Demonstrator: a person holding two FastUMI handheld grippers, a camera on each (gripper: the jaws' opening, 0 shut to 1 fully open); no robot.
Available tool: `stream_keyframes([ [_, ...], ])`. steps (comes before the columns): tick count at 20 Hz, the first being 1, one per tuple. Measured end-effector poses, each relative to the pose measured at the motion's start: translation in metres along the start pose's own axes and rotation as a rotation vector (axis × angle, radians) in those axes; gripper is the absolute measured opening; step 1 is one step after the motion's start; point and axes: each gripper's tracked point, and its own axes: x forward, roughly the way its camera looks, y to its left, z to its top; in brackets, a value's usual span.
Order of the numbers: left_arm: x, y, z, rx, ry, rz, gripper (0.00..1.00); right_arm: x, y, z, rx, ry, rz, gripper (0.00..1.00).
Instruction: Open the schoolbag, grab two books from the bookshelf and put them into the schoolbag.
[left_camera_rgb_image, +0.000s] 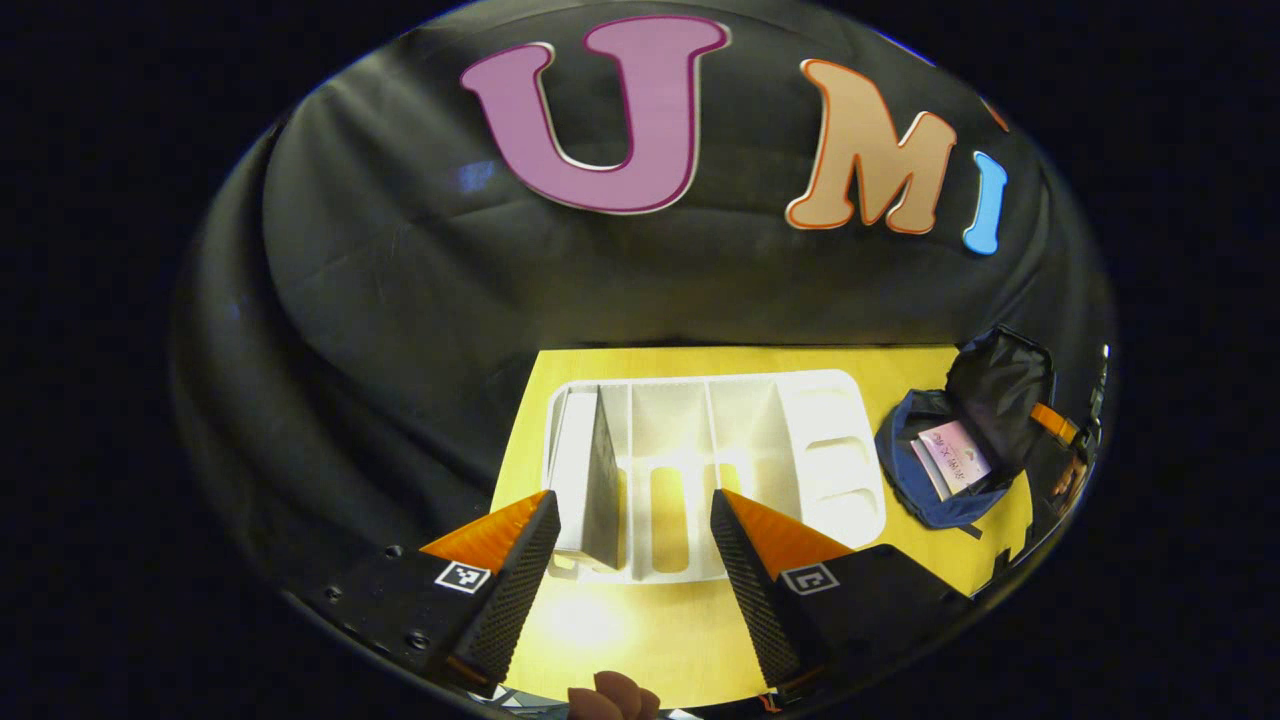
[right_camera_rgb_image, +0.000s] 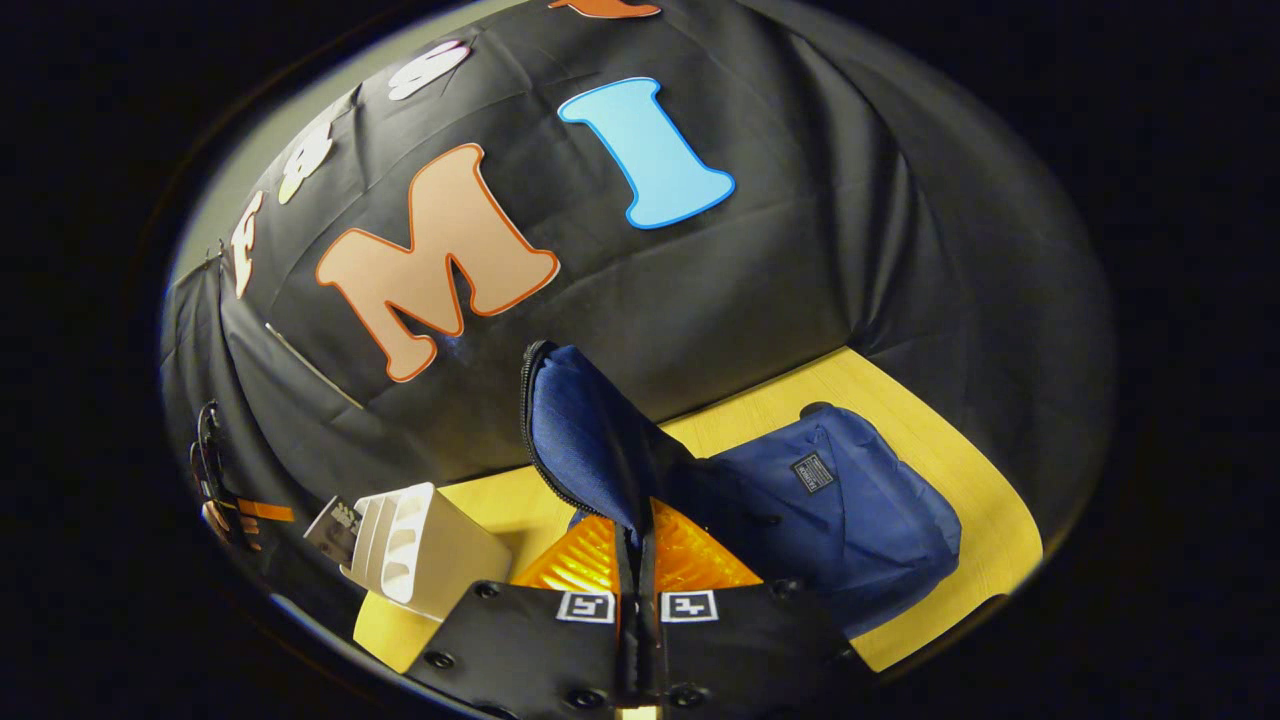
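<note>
Left gripper (left_camera_rgb_image: 632, 560) spread, aimed at the book (left_camera_rgb_image: 598, 475) standing upright at 11 o'clock in the white bookshelf (left_camera_rgb_image: 830, 450) on the worktop (left_camera_rgb_image: 640, 620). It looks thin, stiff, slick; I'd pinch its spine. My right gripper (right_camera_rgb_image: 636, 560) pinches the soft schoolbag (right_camera_rgb_image: 850, 520) flap (right_camera_rgb_image: 590, 430), holding it open.

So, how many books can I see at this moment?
2: one book stands in the leftmost slot of the white bookshelf; one book lies inside the open schoolbag. Others may be hidden.
</note>
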Motion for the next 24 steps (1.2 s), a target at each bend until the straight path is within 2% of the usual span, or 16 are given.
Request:
stream_keyframes([
  [5, 0.034, 0.04, -0.003, 0.02, 0.091, 0.021, 0.89, -0.001, 0.001, 0.0, -0.013, 0.001, -0.009, 0.03],
  [10, 0.07, 0.061, -0.006, 0.046, 0.198, 0.033, 0.89, 0.0, -0.001, 0.0, 0.003, -0.003, -0.018, 0.05],
  [16, 0.109, 0.068, -0.02, 0.053, 0.302, 0.046, 0.88, 0.0, -0.002, -0.001, 0.0, -0.006, -0.026, 0.05],
  [17, 0.113, 0.069, -0.022, 0.054, 0.31, 0.047, 0.9, -0.001, -0.002, -0.001, 0.0, -0.007, -0.028, 0.05],
  [23, 0.128, 0.073, -0.04, 0.031, 0.412, 0.059, 0.87, -0.002, -0.006, -0.001, 0.017, -0.017, -0.037, 0.05],
  [24, 0.13, 0.073, -0.043, 0.029, 0.421, 0.057, 0.83, -0.001, -0.006, -0.001, 0.018, -0.017, -0.037, 0.03],
])
